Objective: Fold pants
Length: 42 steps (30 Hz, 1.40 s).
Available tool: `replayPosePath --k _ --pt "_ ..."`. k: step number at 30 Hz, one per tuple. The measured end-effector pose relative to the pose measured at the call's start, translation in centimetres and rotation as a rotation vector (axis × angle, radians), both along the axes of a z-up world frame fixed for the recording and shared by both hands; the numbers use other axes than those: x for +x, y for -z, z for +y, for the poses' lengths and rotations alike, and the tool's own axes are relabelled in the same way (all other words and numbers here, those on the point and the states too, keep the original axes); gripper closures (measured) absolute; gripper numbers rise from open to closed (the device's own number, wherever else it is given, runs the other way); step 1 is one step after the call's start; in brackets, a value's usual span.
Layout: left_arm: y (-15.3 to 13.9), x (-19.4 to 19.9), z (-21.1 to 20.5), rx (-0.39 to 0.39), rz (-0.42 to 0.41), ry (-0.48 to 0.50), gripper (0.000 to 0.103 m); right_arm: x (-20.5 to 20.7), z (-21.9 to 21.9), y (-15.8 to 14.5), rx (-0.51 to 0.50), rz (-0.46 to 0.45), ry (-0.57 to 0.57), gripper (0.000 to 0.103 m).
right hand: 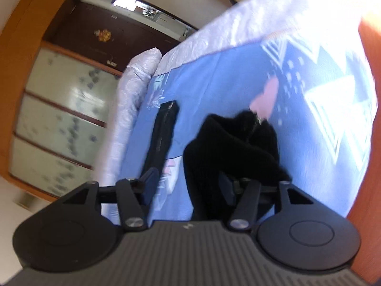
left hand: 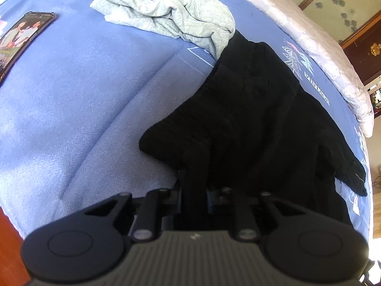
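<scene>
Black pants (left hand: 250, 109) lie on a blue bedspread (left hand: 83, 95), running from the near centre toward the far right. My left gripper (left hand: 194, 181) is shut on the pants' near edge, with black cloth pinched between its fingers. In the right wrist view, the pants (right hand: 228, 143) are bunched up in front of my right gripper (right hand: 188, 186), whose fingers stand apart. Cloth lies against the right finger (right hand: 227, 188). A flat black strip of the pants (right hand: 164, 131) lies to the left. This view is blurred.
A crumpled grey garment (left hand: 171, 14) lies at the far side, touching the pants. A phone (left hand: 21, 38) with a lit screen lies at the left. A pale quilt (left hand: 321, 43) borders the bed. Wardrobe doors (right hand: 59, 119) stand beyond the bed.
</scene>
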<state>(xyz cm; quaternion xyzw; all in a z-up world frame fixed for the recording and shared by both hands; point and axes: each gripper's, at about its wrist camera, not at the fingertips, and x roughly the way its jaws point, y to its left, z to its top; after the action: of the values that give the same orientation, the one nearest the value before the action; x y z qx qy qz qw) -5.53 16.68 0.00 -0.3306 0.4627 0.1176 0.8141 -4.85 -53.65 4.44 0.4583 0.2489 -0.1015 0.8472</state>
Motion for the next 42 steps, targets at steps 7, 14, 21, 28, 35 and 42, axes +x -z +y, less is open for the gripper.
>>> replayPosePath --k 7,14,21,28,35,42 --pt "-0.6 0.1 0.3 -0.014 0.005 -0.003 0.087 3.4 -0.1 -4.1 -0.039 -0.094 -0.037 0.096" --pt "-0.1 -0.4 -0.1 -0.009 0.024 -0.009 0.083 -1.9 -3.6 -6.9 -0.024 -0.431 0.075 0.097" --pt "-0.4 0.4 -0.5 -0.012 0.042 0.016 0.052 -5.7 -5.6 3.2 0.074 -0.109 0.224 0.093" --pt "-0.3 1.2 -1.2 0.010 0.067 0.028 0.046 -0.6 -1.2 3.9 0.075 -0.065 0.044 0.067" --pt "-0.2 1.1 -1.2 0.019 0.067 0.014 0.042 8.5 -0.3 5.0 0.002 0.017 -0.035 0.064" --pt "-0.8 0.8 -2.6 0.104 0.103 0.020 0.061 5.4 -2.5 2.2 -0.009 -0.094 0.081 0.097"
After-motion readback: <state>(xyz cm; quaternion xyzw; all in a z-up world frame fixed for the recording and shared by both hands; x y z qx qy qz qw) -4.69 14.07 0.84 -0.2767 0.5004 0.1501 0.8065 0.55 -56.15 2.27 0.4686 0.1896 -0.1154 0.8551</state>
